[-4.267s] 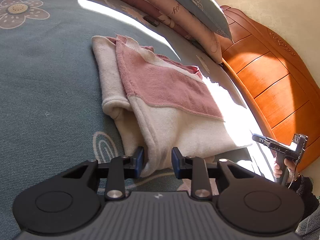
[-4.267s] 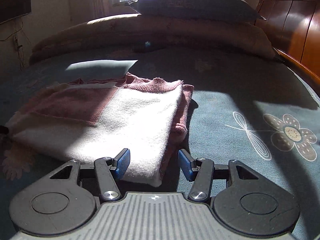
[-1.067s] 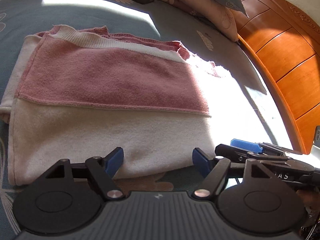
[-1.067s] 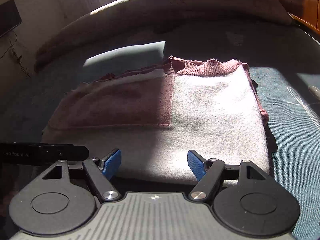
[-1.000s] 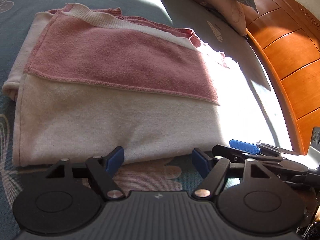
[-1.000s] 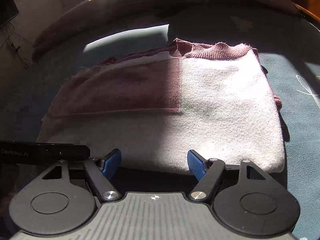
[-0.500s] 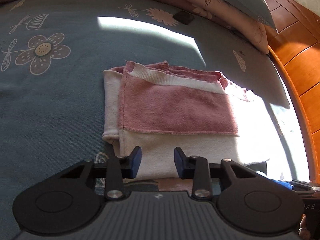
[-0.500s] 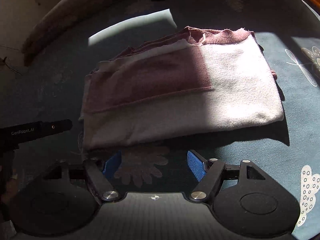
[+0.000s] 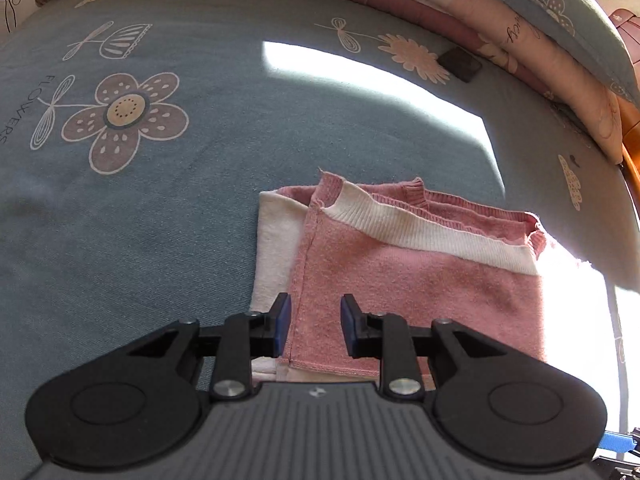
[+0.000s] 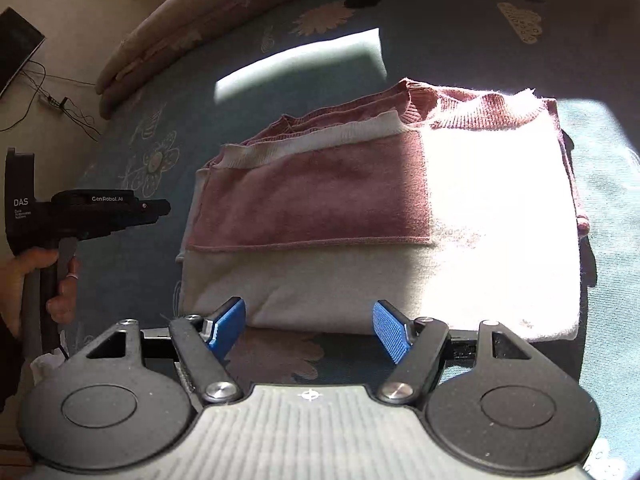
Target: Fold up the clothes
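A pink and cream sweater [image 9: 420, 280] lies folded in a flat rectangle on the blue flowered bedsheet [image 9: 160, 200]. My left gripper [image 9: 312, 324] hovers over the sweater's left end. Its jaws are closing to a narrow gap with only air between them. In the right wrist view the same sweater [image 10: 360, 220] spreads ahead, half in bright sun. My right gripper [image 10: 310, 328] stands open above the sheet just short of the sweater's near edge. The left gripper [image 10: 160, 208] shows there at the left, lifted clear of the fabric, with a hand [image 10: 60, 280] on its handle.
Stacked pillows and a quilt [image 9: 540, 20] line the far side of the bed, beside an orange wooden headboard [image 9: 630, 120]. A small dark object [image 9: 460, 65] lies near the pillows. A dark screen [image 10: 16, 48] and cables [image 10: 60, 100] are on the wall to the left.
Both grippers have drawn up and back from the sweater's near edge. The left one swung toward the sweater's left end and its jaws narrowed. The sweater has not moved.
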Motion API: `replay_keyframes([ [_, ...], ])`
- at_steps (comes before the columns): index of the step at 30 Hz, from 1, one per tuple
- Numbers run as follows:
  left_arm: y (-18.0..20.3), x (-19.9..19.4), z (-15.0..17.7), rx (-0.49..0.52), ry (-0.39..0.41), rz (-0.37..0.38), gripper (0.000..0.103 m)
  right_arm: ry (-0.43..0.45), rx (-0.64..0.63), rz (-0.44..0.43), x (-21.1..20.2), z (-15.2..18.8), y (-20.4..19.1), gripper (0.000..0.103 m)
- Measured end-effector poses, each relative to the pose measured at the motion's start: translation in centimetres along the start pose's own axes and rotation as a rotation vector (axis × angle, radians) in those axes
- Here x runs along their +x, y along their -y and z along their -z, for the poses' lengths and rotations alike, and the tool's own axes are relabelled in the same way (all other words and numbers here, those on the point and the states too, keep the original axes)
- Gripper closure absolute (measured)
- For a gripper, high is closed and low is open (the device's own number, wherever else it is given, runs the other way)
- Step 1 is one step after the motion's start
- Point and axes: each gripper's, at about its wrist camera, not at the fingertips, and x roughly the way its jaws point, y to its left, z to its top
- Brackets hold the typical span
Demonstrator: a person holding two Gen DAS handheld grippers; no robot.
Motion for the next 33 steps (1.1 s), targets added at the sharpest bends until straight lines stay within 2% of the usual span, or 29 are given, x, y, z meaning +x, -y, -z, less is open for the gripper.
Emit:
replay_keyframes([
  [3,-0.5,2.5,-0.1,0.017,0.019,-0.049,0.078,0.014,0.005,0.024,0.0,0.6,2.1,0.028],
  [4,-0.6,3.1,-0.1,0.021,0.029,-0.043,0.078,0.019,0.013,0.033,0.2,1.0,2.7,0.028],
  [8,-0.8,4.4,-0.1,0.042,0.069,0.005,0.078,0.041,0.058,0.056,1.2,2.4,4.0,0.028],
  [12,-0.5,5.1,-0.8,0.083,0.098,0.061,0.078,0.038,0.105,0.028,2.3,3.0,4.1,0.028],
  [20,-1.3,7.7,-4.3,0.091,0.094,0.171,0.078,0.028,0.094,0.035,4.5,1.8,3.5,0.028],
  [23,-2.2,8.3,-4.4,0.058,0.074,0.217,0.078,0.042,0.099,0.049,4.9,0.9,3.6,0.028],
  [26,-3.9,7.9,-3.1,-0.060,0.045,0.292,0.078,0.055,0.122,0.045,5.0,0.3,3.9,0.028],
  [29,-4.9,7.7,-1.5,-0.137,0.014,0.357,0.077,0.055,0.132,0.051,5.4,-0.1,4.3,0.028],
  [33,-5.0,8.2,-1.3,-0.145,-0.004,0.391,0.078,0.043,0.154,0.053,6.0,-0.3,5.0,0.028],
])
